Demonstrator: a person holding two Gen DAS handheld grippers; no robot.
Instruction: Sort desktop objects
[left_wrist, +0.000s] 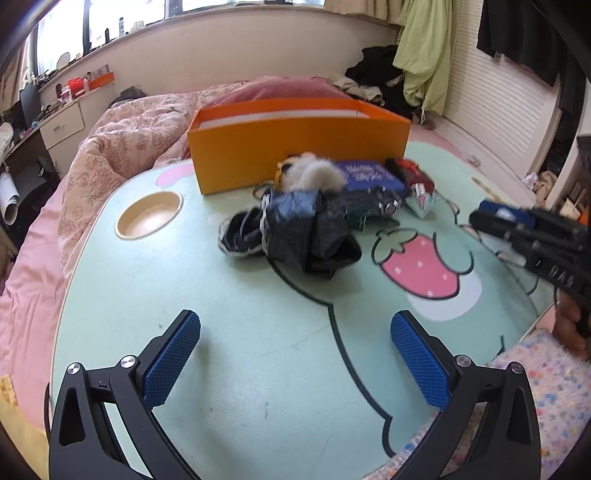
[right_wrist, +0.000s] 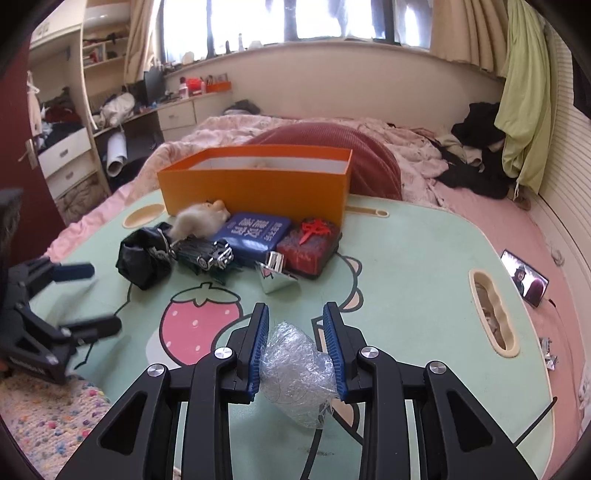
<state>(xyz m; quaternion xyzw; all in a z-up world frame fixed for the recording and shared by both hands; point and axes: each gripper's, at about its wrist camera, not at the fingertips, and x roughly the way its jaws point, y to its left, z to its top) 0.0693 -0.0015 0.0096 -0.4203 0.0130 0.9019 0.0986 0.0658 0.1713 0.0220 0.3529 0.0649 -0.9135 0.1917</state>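
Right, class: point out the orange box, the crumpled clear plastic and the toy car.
orange box (right_wrist: 258, 192), right wrist view, on its front wall.
crumpled clear plastic (right_wrist: 295, 369), right wrist view, on its middle.
toy car (right_wrist: 207, 254), right wrist view, on its dark body.

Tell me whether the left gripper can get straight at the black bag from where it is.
Probably yes. The left gripper is open and empty, and only bare table lies between it and the black bag. The right gripper, shut on crumpled clear plastic, is off to the side.

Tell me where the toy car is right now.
In the right wrist view the toy car lies left of centre on the table, between the black bag and the blue box, before the orange box.
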